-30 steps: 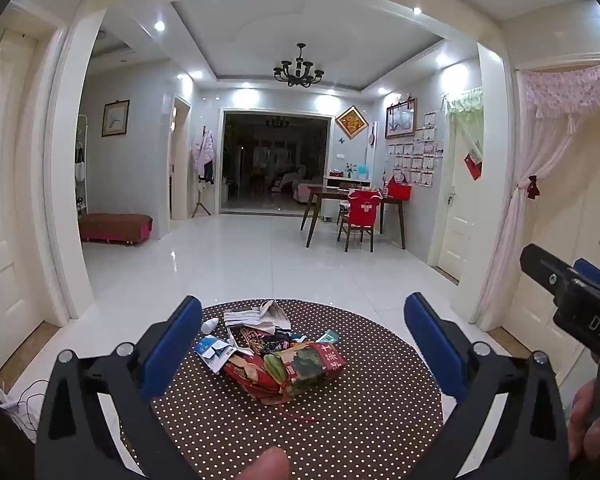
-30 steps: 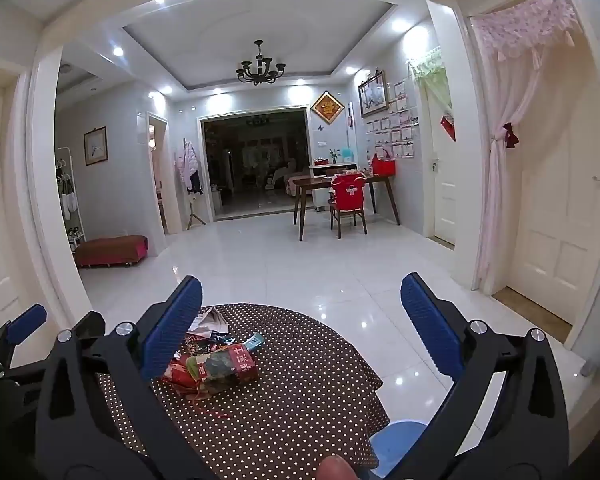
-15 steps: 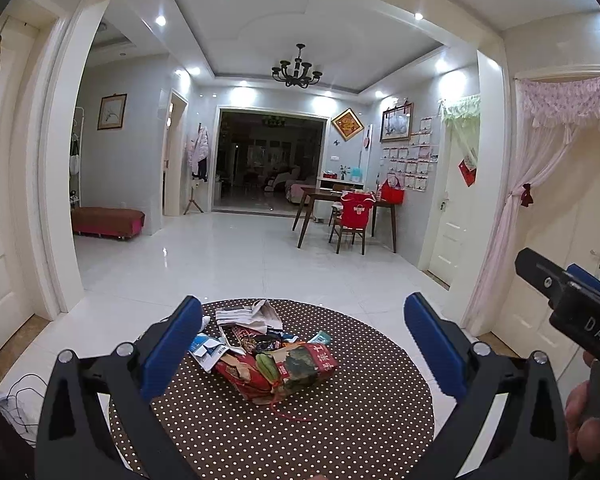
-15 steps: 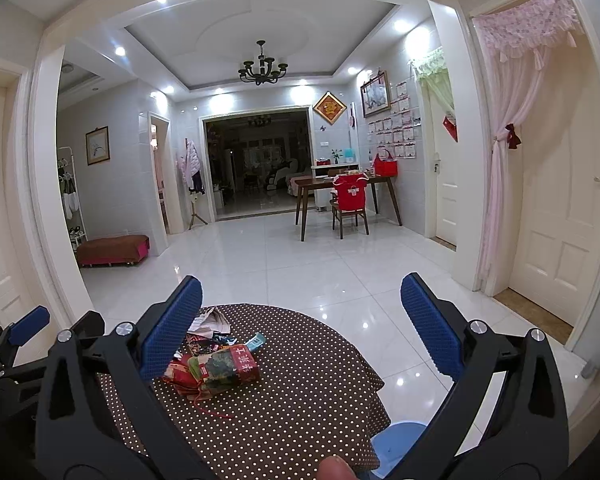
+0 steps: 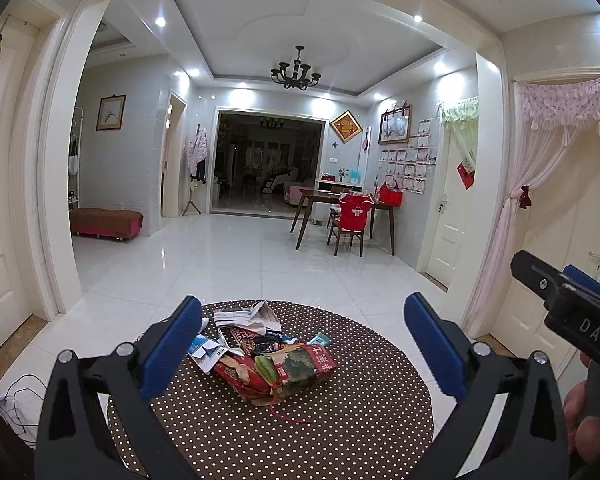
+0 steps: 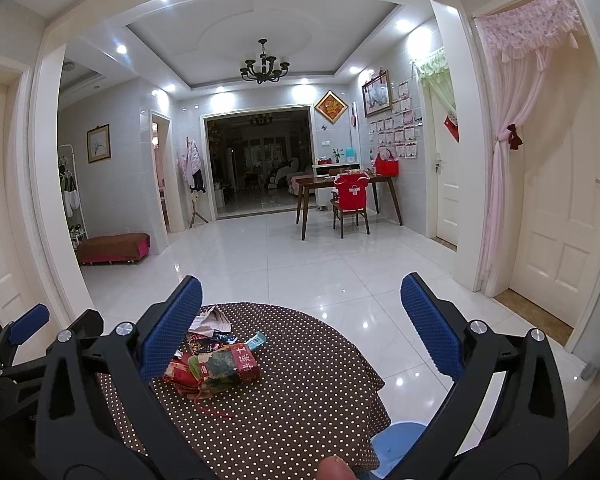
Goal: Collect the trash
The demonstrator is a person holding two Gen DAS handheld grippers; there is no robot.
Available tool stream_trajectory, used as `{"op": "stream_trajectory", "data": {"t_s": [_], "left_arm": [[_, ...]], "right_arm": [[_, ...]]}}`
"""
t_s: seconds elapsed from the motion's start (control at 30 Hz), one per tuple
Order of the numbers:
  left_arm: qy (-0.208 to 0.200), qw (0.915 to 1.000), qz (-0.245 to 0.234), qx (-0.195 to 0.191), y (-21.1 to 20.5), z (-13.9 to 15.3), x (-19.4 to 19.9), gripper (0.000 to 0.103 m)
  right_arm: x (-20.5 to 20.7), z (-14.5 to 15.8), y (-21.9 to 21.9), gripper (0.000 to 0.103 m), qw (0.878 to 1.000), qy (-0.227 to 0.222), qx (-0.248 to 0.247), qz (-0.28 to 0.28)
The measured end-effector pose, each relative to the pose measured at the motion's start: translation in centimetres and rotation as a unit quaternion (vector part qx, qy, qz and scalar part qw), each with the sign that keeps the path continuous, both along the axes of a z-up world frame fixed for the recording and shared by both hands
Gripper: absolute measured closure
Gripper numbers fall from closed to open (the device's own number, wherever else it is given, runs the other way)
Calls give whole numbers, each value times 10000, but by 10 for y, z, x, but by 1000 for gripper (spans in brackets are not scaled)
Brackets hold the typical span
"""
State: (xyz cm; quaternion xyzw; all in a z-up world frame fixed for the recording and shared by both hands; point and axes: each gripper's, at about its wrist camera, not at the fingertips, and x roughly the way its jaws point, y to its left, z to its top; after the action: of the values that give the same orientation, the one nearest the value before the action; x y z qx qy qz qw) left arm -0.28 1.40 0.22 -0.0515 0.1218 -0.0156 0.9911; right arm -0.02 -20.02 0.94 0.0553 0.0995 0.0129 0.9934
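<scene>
A pile of trash (image 5: 268, 356) lies on a round table with a brown polka-dot cloth (image 5: 340, 420): a red and green snack bag, crumpled white paper (image 5: 246, 316), and small wrappers. The pile also shows in the right wrist view (image 6: 216, 364), left of centre on the table (image 6: 300, 400). My left gripper (image 5: 302, 344) is open and empty, held above the near side of the table with the pile between its fingers in view. My right gripper (image 6: 300, 328) is open and empty, to the right of the pile. Its body shows at the right edge of the left wrist view (image 5: 572, 304).
A blue round object (image 6: 400, 440) sits below the table's right edge. White tiled floor surrounds the table. A wooden table and a chair with a red cover (image 5: 350, 220) stand far back. Doors and a pink curtain (image 6: 512, 160) are at the right. Cables (image 5: 16, 400) lie on the floor at left.
The left wrist view has risen a little and the table has dropped slightly lower in the frame. Both grippers stay open. The trash has not moved.
</scene>
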Motion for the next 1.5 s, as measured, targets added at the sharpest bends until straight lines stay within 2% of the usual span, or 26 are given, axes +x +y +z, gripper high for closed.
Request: {"op": "stream_trajectory", "data": {"t_s": [0.5,0.8,0.97,1.2,1.4,1.5], "left_arm": [[39,10000,47,-59,9,-4,8,4],[281,9994,166,-79,21,-27,28,4],[753,9964,361,-151,39,-61,53,4],[1514,9857,693,-244,69,-117,94,4],[1953,9768,844,-227,83,-151,120,4],[2123,9729,899,-203,89,-164,129,4]], "right_arm": [[13,-3,5,5,9999,79,-108,21],[39,-22,15,5,9992,292,-274,31],[74,-49,20,5,9967,729,-362,43],[127,-100,30,5,9880,1463,-461,184],[171,-151,43,5,9745,2146,-428,505],[193,-172,59,5,9653,2422,-388,898]]}}
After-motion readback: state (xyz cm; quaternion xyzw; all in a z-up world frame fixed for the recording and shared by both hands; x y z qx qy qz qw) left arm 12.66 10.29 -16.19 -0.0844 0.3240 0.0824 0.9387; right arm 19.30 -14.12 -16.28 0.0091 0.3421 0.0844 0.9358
